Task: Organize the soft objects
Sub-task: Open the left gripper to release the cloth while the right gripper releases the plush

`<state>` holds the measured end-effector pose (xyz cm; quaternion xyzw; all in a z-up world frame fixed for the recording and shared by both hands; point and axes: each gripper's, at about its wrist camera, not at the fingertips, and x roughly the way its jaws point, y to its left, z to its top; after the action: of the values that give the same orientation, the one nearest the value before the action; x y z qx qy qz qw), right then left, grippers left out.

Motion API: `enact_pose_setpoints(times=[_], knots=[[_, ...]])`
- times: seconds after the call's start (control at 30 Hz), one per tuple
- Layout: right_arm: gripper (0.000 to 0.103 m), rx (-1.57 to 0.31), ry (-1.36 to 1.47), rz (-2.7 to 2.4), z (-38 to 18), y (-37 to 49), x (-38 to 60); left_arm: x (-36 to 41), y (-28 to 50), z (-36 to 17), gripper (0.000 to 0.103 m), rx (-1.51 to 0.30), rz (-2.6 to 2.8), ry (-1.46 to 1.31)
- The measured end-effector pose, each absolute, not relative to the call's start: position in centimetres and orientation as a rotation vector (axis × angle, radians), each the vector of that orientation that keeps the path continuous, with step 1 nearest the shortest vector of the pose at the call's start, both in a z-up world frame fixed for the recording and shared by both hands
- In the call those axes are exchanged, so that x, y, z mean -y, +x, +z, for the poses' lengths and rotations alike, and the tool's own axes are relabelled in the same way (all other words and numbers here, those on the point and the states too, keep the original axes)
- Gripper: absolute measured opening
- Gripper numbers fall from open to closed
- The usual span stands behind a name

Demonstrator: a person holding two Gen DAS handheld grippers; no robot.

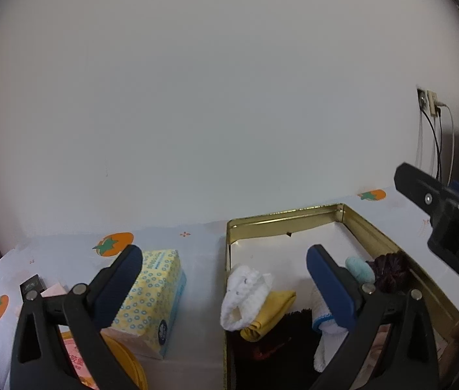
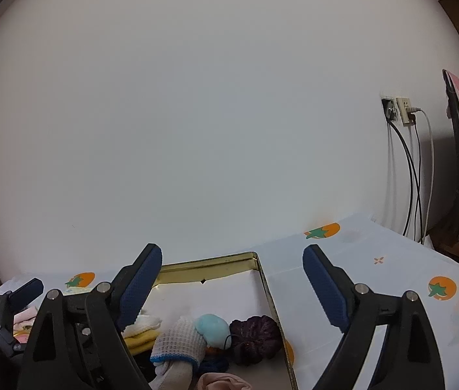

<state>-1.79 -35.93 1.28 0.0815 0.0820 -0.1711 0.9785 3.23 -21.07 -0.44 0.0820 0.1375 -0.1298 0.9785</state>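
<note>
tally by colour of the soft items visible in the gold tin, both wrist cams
White: 2, a knit piece and a blue-cuffed glove
Yellow: 1, folded cloth
Black: 1, cloth
Light blue: 1, fuzzy ball
Dark purple: 1, scrunchie
Pink: 1, cloth at the bottom edge
Total: 7 in the tin, excluding a partly hidden dark blue bit.

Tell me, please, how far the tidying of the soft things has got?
Mostly done, it seems: white sock, yellow cloth, glove, blue puff and dark scrunchie lie inside the gold tin. Both the left gripper and right gripper are open, empty. The tissue pack sits outside.
</note>
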Motion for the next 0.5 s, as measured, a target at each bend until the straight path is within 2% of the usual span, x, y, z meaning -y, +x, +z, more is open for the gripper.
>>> enact_pose_setpoints(times=[0.5], knots=[[0.091,-0.113,0.069,-0.378,0.9,-3.8,34.3,19.9,2.2,-0.1,0.102,-0.224,-0.3,0.1]])
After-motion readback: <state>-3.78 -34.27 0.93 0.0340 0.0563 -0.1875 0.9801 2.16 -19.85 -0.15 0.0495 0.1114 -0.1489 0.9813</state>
